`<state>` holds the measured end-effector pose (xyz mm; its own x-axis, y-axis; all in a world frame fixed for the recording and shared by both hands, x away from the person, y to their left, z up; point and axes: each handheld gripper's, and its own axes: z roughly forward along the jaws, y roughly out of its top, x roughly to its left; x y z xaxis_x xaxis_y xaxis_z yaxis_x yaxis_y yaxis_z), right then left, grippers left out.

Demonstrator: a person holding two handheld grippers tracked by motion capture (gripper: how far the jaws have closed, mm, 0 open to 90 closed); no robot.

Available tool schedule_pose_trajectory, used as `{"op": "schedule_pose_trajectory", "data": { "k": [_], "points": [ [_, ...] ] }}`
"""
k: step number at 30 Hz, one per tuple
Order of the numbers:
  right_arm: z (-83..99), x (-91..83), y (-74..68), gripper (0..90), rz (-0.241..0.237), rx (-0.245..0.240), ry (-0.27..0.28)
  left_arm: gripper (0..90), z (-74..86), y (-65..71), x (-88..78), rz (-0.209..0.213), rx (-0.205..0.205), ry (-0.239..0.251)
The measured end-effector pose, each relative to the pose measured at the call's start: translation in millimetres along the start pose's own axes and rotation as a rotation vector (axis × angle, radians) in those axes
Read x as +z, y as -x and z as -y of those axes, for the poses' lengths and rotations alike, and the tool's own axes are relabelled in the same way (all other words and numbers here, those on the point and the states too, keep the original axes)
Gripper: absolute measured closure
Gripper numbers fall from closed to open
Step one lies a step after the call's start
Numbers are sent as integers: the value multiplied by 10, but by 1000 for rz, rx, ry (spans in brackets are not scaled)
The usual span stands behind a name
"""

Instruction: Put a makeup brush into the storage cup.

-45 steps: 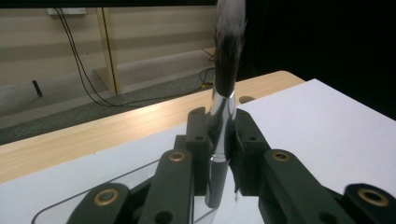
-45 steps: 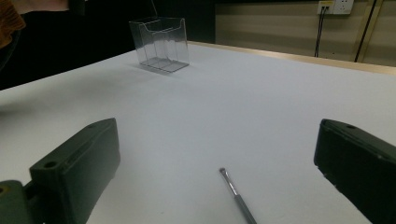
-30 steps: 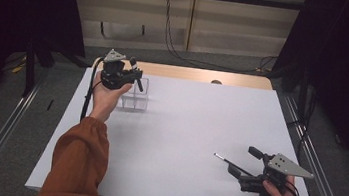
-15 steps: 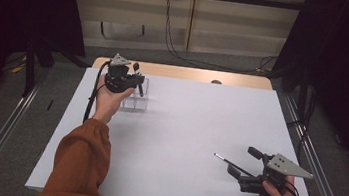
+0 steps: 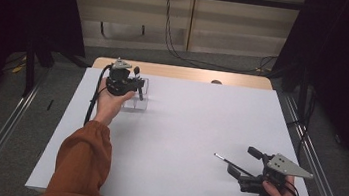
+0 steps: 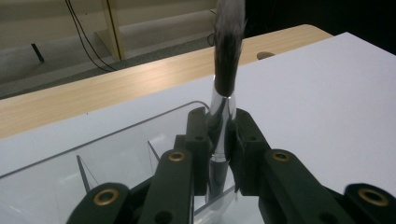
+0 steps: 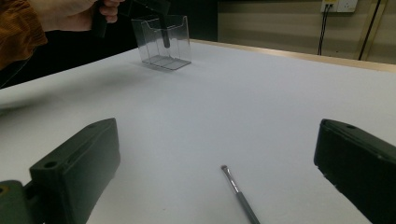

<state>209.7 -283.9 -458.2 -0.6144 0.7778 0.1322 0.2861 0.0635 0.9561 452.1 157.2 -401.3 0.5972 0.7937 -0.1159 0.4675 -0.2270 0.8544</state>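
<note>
Upper left, the left gripper (image 6: 219, 154) clenches a brush (image 6: 223, 74) upright over the organizer (image 5: 138, 93), seemingly to slot it; the right gripper (image 5: 247, 163) waits released beside a thin brush (image 7: 240, 196).

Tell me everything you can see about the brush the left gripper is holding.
The makeup brush has a dark, fluffy bristle head greying at the tip, a shiny silver metal ferrule and a dark handle below. It stands upright, bristles up, clamped at the ferrule by the left gripper, its handle reaching down into the clear plastic organizer at the table's far left.
</note>
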Motion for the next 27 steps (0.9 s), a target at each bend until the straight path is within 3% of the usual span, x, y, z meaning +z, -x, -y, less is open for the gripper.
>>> {"op": "schedule_pose_trajectory", "data": {
  "k": [16, 21, 22, 27],
  "points": [
    [1, 0, -4, 0, -6, -5, -5, 781, 59, 32, 113, 5, -10, -42],
    [1, -1, -7, 0, -5, -10, -6, 630, 66, 28, 120, -20, -15, -54],
    [1, 1, -8, 0, -5, -10, -6, 601, 66, 12, 107, -25, 7, -71],
    [2, 9, -13, 0, -6, -12, -2, 441, 67, -1, 71, -37, -1, -47]
  ]
}}
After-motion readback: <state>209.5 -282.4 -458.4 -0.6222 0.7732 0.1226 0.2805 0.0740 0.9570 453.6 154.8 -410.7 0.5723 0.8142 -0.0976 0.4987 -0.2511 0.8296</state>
